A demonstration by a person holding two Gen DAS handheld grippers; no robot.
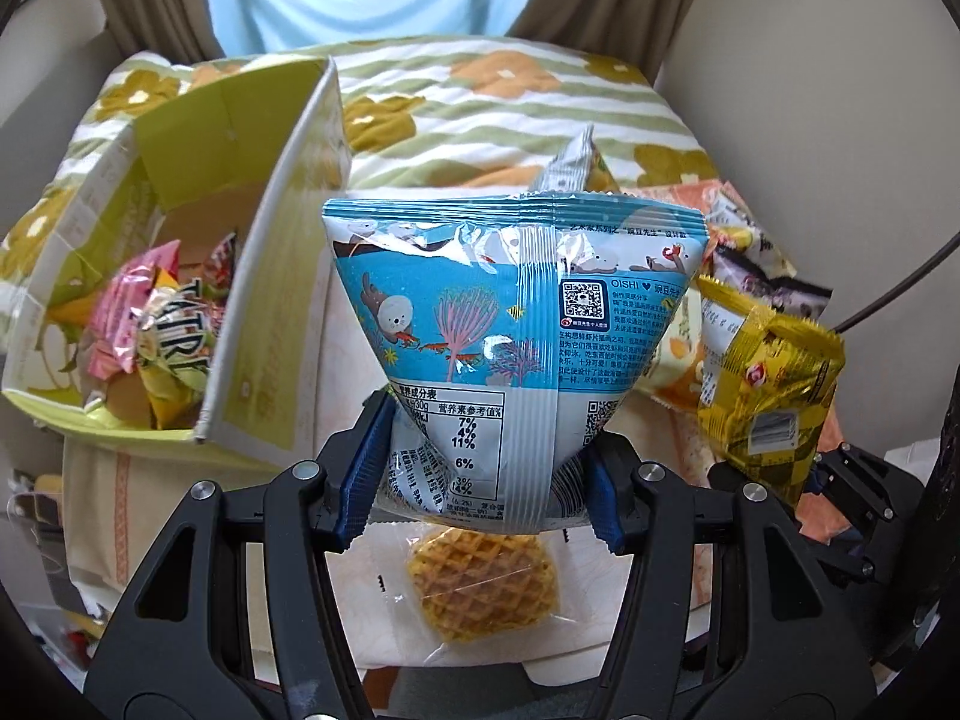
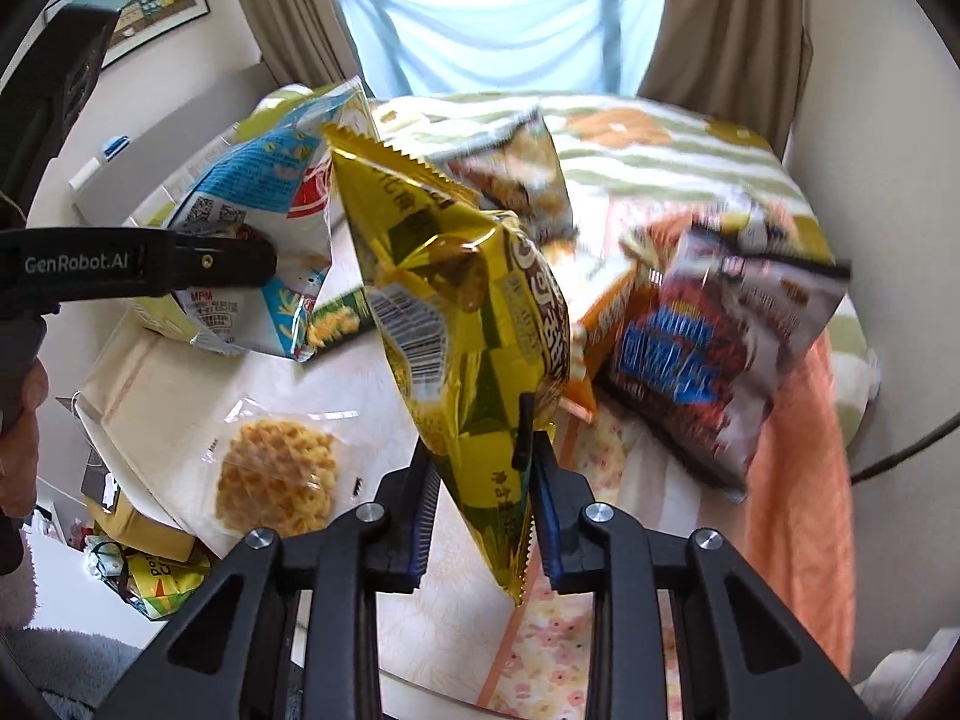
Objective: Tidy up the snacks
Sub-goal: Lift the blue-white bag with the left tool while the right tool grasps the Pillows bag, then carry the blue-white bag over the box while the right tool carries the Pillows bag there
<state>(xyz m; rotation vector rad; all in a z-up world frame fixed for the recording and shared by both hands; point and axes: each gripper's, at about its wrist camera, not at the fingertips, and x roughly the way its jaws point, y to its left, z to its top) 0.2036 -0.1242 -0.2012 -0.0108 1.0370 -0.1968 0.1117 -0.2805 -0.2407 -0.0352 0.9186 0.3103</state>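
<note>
With our left gripper [image 1: 480, 480] pinched on the lower end of the blue shrimp-chip bag [image 1: 510, 306], upright with its long axis away from us, and our right gripper [image 2: 483, 510] clamping the upright gold bag [image 2: 462, 312], either slick bag could slip short of the box [image 1: 180, 240] ahead-left.

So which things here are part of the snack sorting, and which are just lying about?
Part of the job:
- blue shrimp-chip bag, pinched in the left claw
- gold snack bag, pinched in the right claw
- cardboard box already holding snacks
- wrapped waffle
- dark snack bag

Just lying about:
- flowered blanket
- curtains
- framed picture
</note>
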